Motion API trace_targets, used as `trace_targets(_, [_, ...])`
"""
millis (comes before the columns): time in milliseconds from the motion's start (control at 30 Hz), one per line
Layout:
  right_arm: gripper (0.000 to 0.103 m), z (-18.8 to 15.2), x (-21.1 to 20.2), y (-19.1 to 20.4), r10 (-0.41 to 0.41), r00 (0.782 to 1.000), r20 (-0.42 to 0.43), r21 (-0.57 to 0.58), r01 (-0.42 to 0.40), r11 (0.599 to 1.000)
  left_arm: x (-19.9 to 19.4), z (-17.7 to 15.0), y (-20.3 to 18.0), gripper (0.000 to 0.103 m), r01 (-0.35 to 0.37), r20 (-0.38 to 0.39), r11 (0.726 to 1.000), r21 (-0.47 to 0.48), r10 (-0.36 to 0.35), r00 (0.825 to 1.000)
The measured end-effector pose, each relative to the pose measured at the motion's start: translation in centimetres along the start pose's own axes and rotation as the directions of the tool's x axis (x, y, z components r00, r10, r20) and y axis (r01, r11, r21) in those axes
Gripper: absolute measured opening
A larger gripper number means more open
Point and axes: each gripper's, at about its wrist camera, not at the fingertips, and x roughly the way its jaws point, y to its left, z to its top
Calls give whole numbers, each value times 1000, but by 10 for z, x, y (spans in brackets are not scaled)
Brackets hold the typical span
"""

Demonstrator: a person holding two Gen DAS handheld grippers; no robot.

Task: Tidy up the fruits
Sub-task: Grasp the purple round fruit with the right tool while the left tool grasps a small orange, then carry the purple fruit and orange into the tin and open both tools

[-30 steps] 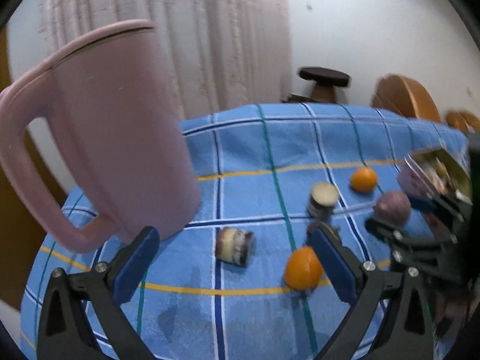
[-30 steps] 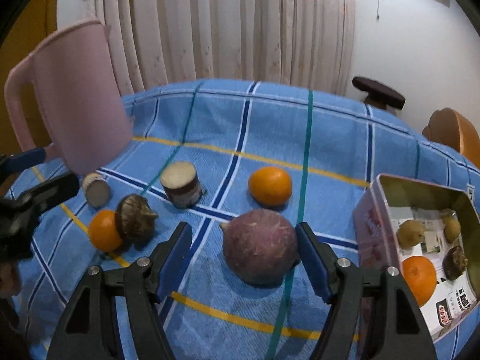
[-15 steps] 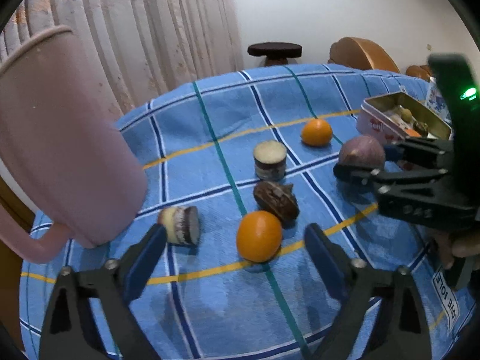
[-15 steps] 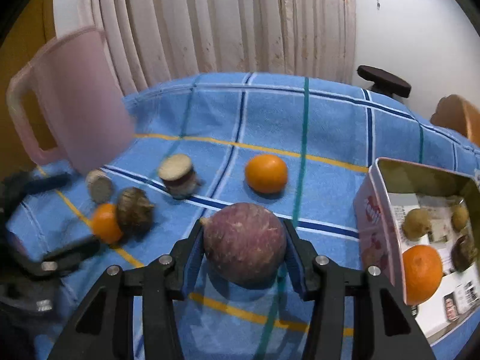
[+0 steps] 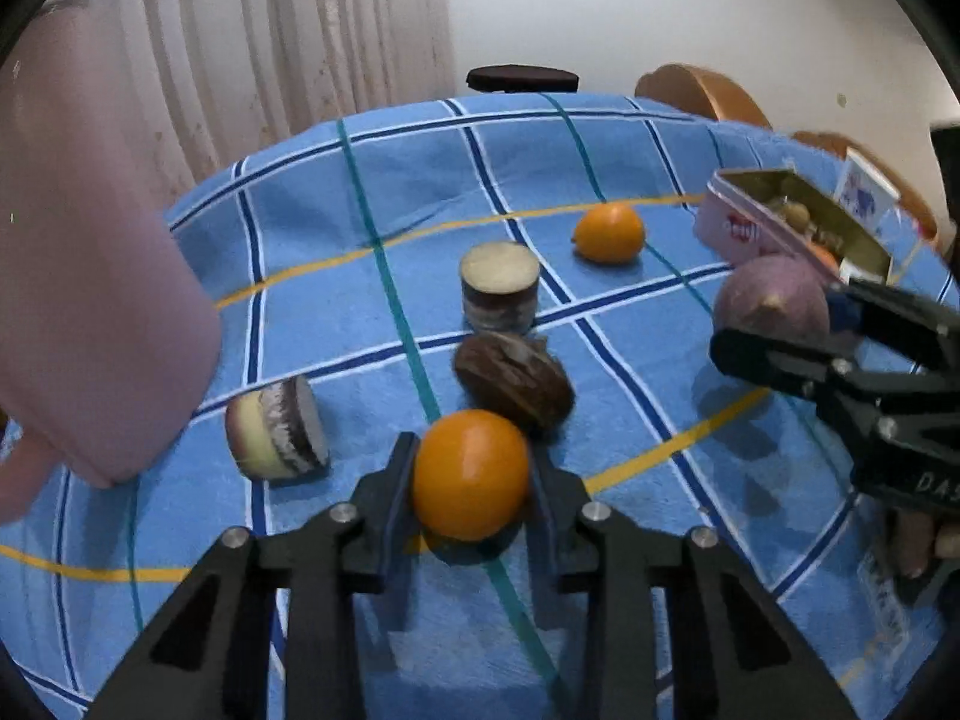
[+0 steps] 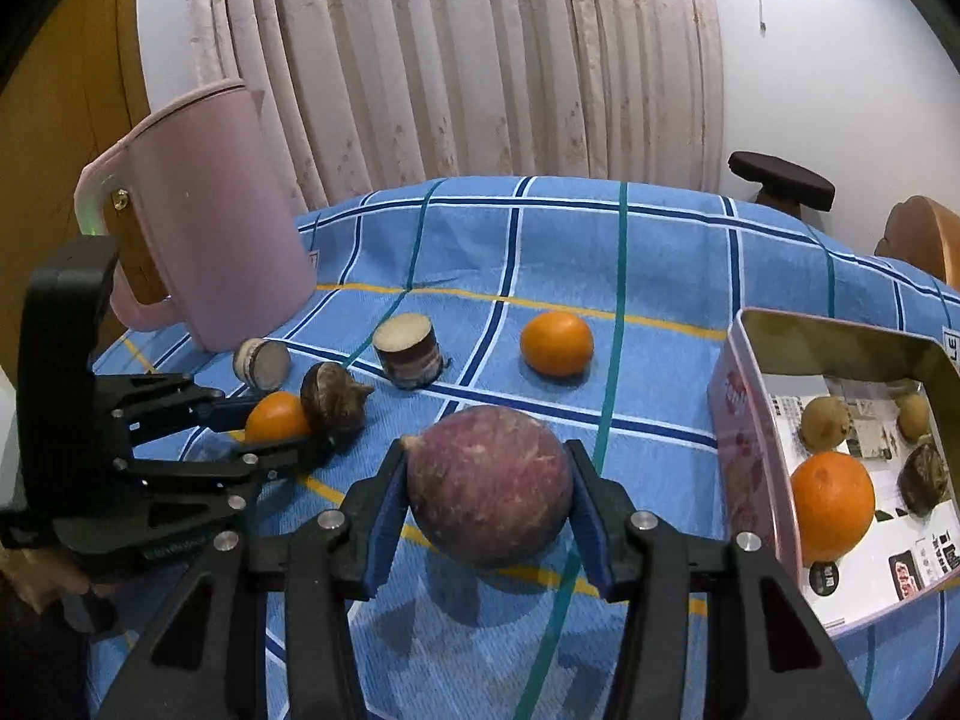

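In the left wrist view, the left gripper (image 5: 471,474) sat at the lower centre of the frame with its jaws closing on an orange (image 5: 471,474), both pads against the fruit's sides. Just above it lay a brown wrinkled fruit (image 5: 511,381), touching or nearly touching the orange. A cut cylinder piece (image 5: 499,288) stood upright above that, and another cut piece (image 5: 277,429) lay on its side to the left, beside the pink pitcher (image 5: 90,276). A second orange (image 5: 609,233) rested in the upper right on the blue checked tablecloth (image 5: 420,192).

In the right wrist view, the right gripper (image 6: 489,504) held a round purple fruit (image 6: 489,501) at the lower centre, narrowed jaws pressed on both its sides, a shadow showing on the cloth beneath it. At the right edge stood the open tin (image 6: 738,420), holding an orange (image 6: 831,507), small yellowish fruits (image 6: 825,420) and a dark brown one (image 6: 927,477).
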Motion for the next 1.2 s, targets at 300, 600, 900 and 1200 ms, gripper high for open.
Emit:
trace_targets(300, [51,5,-25,-12,28,995,101,34,-32,999,-32,7,9,36,39,162,998,-48,-31,986])
trace_targets(600, [51,10,-48,-39,-19,984,175,51,10,999,-49,15,-6,36,6,333,992,-127,37,942])
trace_targets(900, [51,8,-73,-100,-123,970,208,121,100,988,-48,30,-54,36,29,382,990,-139,26,924])
trace_targets(1200, [51,10,-99,-171,-282,929,241,206,235,950,-30,57,-128,36,75,369,995,-70,-44,928])
